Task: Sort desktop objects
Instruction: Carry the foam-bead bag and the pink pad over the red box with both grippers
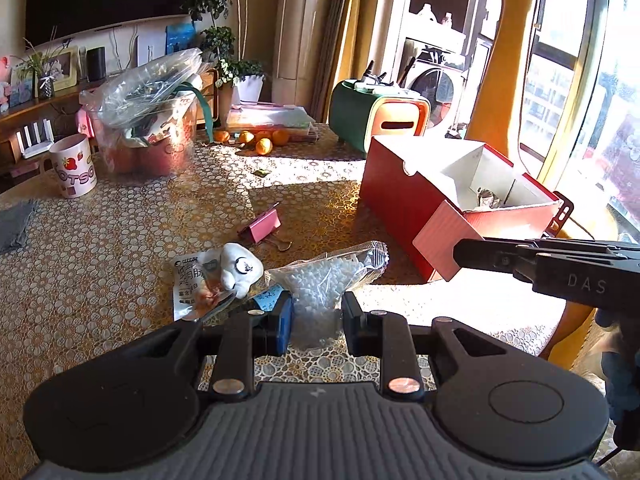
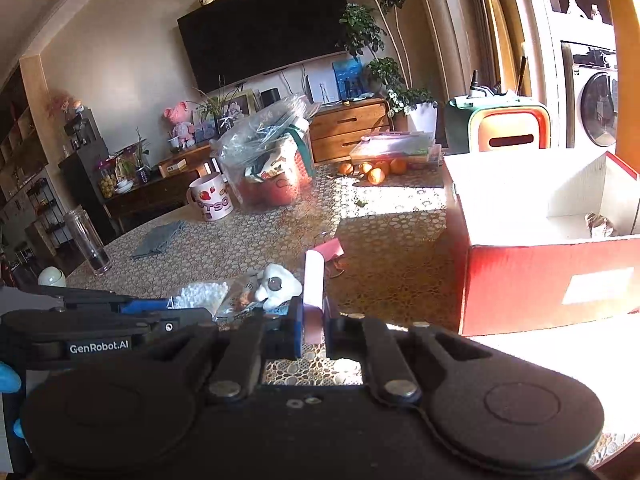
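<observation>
My left gripper (image 1: 317,322) is open, its jaws either side of the near end of a clear bag of white beads (image 1: 326,280) that lies on the table. A white figurine (image 1: 239,270) and a snack packet (image 1: 191,280) lie just left of the bag. My right gripper (image 2: 313,330) is shut on a pink card (image 2: 313,280), held edge-on and upright above the table; in the left wrist view the card (image 1: 444,240) is in front of the open red box (image 1: 404,200). A pink binder clip (image 1: 262,226) lies further back. The red box (image 2: 540,280) holds a small item.
A strawberry mug (image 1: 74,166), a plastic tub covered with a bag (image 1: 148,128), several oranges (image 1: 262,140) and a green and orange case (image 1: 380,114) stand at the back of the patterned table (image 1: 100,260). A grey cloth (image 1: 16,222) lies far left. A glass (image 2: 86,240) stands left.
</observation>
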Motion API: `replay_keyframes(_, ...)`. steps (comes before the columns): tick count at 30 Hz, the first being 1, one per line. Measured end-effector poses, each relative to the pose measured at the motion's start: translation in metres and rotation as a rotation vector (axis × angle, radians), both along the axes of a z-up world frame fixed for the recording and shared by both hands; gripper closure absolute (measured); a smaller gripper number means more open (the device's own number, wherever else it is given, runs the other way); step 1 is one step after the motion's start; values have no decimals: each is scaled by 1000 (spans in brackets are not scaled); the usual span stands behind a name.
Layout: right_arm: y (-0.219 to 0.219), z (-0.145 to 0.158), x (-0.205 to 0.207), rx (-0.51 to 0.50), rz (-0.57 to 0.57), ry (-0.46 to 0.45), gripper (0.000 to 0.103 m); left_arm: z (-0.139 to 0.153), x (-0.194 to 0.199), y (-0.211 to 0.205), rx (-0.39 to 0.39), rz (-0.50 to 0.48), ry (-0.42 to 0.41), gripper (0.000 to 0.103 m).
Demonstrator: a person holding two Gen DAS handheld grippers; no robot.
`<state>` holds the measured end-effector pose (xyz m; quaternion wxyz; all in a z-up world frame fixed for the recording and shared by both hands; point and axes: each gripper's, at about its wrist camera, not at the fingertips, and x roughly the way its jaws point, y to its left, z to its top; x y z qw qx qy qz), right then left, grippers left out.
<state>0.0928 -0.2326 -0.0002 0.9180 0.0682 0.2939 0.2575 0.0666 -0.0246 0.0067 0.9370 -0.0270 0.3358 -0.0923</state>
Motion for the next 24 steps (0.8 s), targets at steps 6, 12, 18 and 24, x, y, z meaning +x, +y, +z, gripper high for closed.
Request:
replay_keyframes(6, -35, 28, 12, 9, -38, -65, 94, 18, 10, -30, -7, -48, -30, 78)
replay_keyframes(12, -69, 45, 29, 18, -91, -99, 94, 33, 25, -59, 3, -99, -55, 78)
replay_keyframes(18, -102, 53, 45, 20, -149, -116, 94, 44, 45, -89, 21, -147, -77, 78)
replay_keyframes(24, -132, 53, 59, 12, -207, -111, 94, 46, 67, -117, 42, -192, -77, 78)
